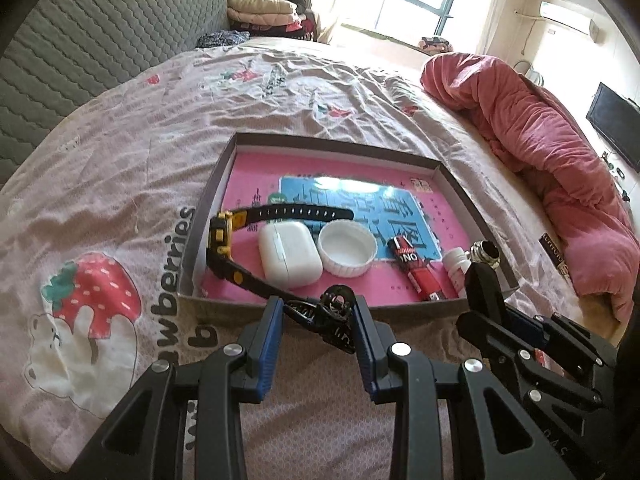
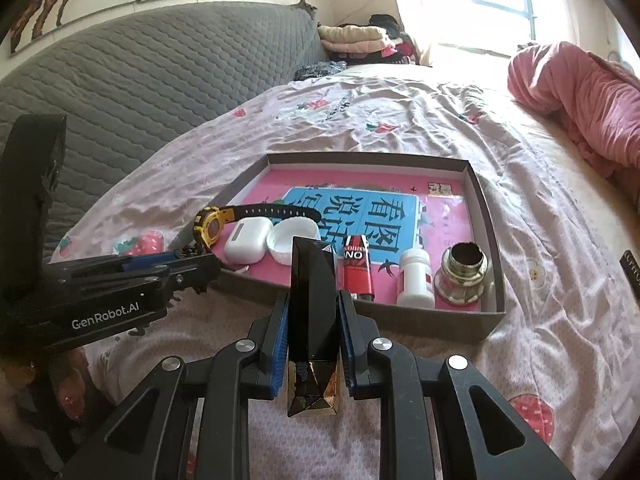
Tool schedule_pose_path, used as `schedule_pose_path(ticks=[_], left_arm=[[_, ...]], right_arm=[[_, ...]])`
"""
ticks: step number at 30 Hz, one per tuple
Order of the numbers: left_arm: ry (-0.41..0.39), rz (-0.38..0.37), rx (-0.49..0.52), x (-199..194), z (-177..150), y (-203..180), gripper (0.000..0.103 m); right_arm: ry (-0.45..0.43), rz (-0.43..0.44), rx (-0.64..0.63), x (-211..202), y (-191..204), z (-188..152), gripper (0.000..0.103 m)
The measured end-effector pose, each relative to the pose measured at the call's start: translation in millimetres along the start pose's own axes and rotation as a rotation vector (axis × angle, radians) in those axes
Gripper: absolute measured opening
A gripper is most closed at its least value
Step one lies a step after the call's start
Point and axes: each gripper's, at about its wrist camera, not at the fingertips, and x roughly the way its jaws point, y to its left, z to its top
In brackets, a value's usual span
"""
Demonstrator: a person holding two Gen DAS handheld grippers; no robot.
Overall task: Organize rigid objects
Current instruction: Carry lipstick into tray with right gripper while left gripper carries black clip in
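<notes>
A shallow grey box tray [image 1: 224, 184] [image 2: 486, 208] lies on the bed with a pink book as its floor. In it are a yellow-black watch [image 1: 221, 236] [image 2: 210, 226], a white earbud case [image 1: 289, 256], a white cap [image 1: 347, 249], a red lighter [image 2: 358, 270], a white bottle [image 2: 416, 280] and a metal-topped jar [image 2: 464, 274]. My left gripper [image 1: 318, 308] [image 2: 192, 260] hangs over the tray's near edge, shut on a small black clip [image 1: 334, 310]. Just before the tray, my right gripper [image 2: 313, 298] [image 1: 512, 320] is shut on a black faceted bottle [image 2: 312, 280] with a gold base.
The bedsheet [image 1: 120, 184] carries a strawberry print. A bunched pink quilt [image 1: 540, 136] lies to the right, and a grey quilted headboard [image 2: 160, 68] rises at the left. A dark lettered object [image 1: 554, 256] lies on the sheet right of the tray. Folded clothes [image 1: 264, 10] are stacked by the window.
</notes>
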Motion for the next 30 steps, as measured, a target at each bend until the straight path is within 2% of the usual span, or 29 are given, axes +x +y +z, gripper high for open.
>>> schedule_pose_path(ticks=[14, 23, 30], left_arm=[[-0.038, -0.006, -0.009, -0.4, 14.2, -0.4, 0.034], [-0.061, -0.023, -0.021, 4.2, 25.3, -2.6, 0.034], [-0.068, -0.039, -0.024, 10.2, 31.4, -5.1, 0.034]], right_arm=[[-0.037, -0.011, 0.035, 2.1, -6.5, 11.5, 0.022], [-0.1, -0.072, 0.001, 0.1, -9.8, 23.9, 0.022], [-0.132, -0.087, 0.034, 1.4, -17.4, 32.6, 0.022]])
